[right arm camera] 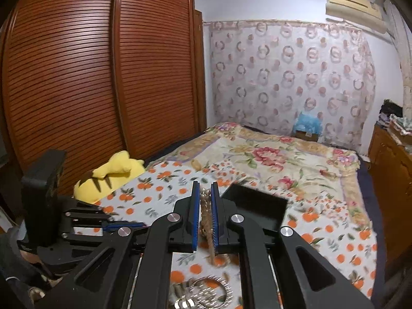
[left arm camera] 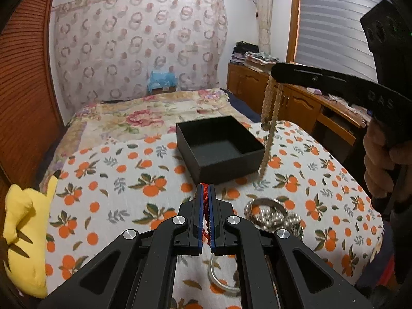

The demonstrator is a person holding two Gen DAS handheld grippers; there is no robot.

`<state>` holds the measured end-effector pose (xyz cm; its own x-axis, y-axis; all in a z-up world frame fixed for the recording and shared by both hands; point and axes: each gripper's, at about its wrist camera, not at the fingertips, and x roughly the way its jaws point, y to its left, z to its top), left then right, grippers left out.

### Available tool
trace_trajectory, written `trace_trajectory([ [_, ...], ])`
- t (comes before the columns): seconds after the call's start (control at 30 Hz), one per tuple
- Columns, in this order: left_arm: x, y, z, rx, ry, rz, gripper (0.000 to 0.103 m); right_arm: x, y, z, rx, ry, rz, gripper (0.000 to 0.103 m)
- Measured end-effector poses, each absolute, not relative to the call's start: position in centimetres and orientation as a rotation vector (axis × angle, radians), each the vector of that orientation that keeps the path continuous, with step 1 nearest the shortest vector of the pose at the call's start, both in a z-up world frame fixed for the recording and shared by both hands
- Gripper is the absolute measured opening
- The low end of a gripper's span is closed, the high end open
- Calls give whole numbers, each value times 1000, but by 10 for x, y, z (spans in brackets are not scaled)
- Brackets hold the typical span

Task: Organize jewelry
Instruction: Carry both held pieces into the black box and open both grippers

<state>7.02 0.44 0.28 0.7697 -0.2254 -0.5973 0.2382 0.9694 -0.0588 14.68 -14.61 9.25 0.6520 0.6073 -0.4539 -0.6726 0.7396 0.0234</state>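
My left gripper (left arm camera: 205, 188) is shut on a red braided cord bracelet (left arm camera: 205, 202), held low over the orange-print cloth (left arm camera: 123, 175) just in front of an open black box (left arm camera: 219, 145). My right gripper (right arm camera: 205, 188) is shut on a beige bead necklace (right arm camera: 206, 213). In the left wrist view that necklace (left arm camera: 267, 118) hangs from the right gripper's tip (left arm camera: 276, 73), above and beside the box's right edge. The black box (right arm camera: 257, 206) also shows in the right wrist view. A pile of silver bead bracelets and bangles (left arm camera: 273, 215) lies on the cloth, right of my left gripper.
A white bangle (left arm camera: 219, 275) lies on the cloth under my left gripper. A yellow plush toy (left arm camera: 23, 237) sits at the cloth's left edge. A floral bedspread (left arm camera: 134, 118) lies behind, a wooden wardrobe (right arm camera: 103, 77) stands left and wooden cabinets (left arm camera: 296, 103) stand right.
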Motion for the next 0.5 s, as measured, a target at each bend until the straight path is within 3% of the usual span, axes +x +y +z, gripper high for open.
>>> trace_trajectory([
  [0.3, 99, -2, 23, 36, 611, -257, 3, 192, -153, 111, -157, 448, 668, 10],
  [0.5, 117, -12, 31, 39, 606, -270, 3, 220, -153, 89, -163, 521, 642, 10],
])
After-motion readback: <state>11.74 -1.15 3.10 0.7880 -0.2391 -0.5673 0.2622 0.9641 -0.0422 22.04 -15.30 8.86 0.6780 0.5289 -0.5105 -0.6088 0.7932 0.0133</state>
